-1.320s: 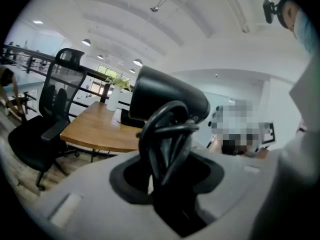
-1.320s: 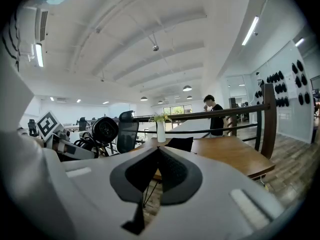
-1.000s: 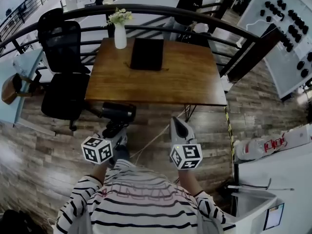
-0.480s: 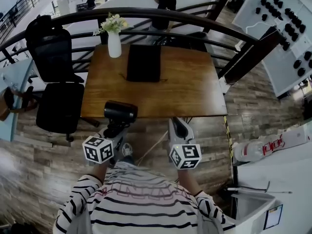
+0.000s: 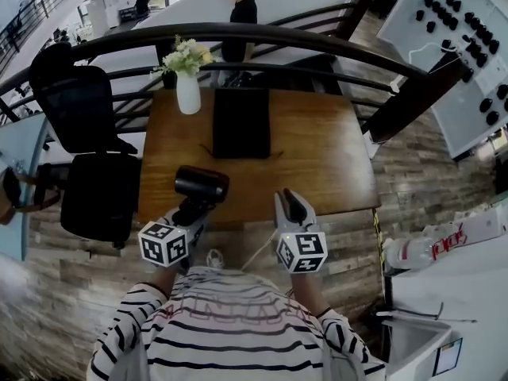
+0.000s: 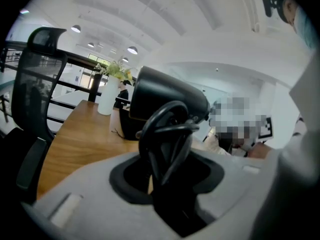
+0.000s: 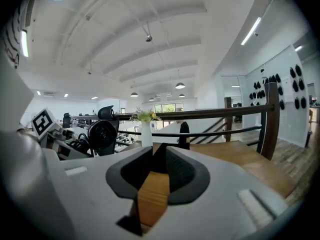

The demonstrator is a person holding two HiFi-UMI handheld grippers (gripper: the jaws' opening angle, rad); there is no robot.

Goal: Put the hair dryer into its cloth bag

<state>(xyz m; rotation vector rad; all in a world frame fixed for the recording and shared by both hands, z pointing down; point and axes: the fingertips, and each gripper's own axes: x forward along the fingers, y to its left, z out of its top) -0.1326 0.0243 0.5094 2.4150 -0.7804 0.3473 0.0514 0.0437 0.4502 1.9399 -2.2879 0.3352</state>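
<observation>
Black hair dryer [image 5: 202, 184], clamped in left hand-held gripper [image 5: 193, 213], now overhangs the table [image 5: 317, 157]; right hand-held gripper [image 5: 292, 202] has been opening, empty.

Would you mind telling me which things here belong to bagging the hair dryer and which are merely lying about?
Part of the job: hair dryer, gripped by the left gripper; black cloth bag, flat on the wooden table.
Just lying about: white vase of flowers; black office chair.
</observation>
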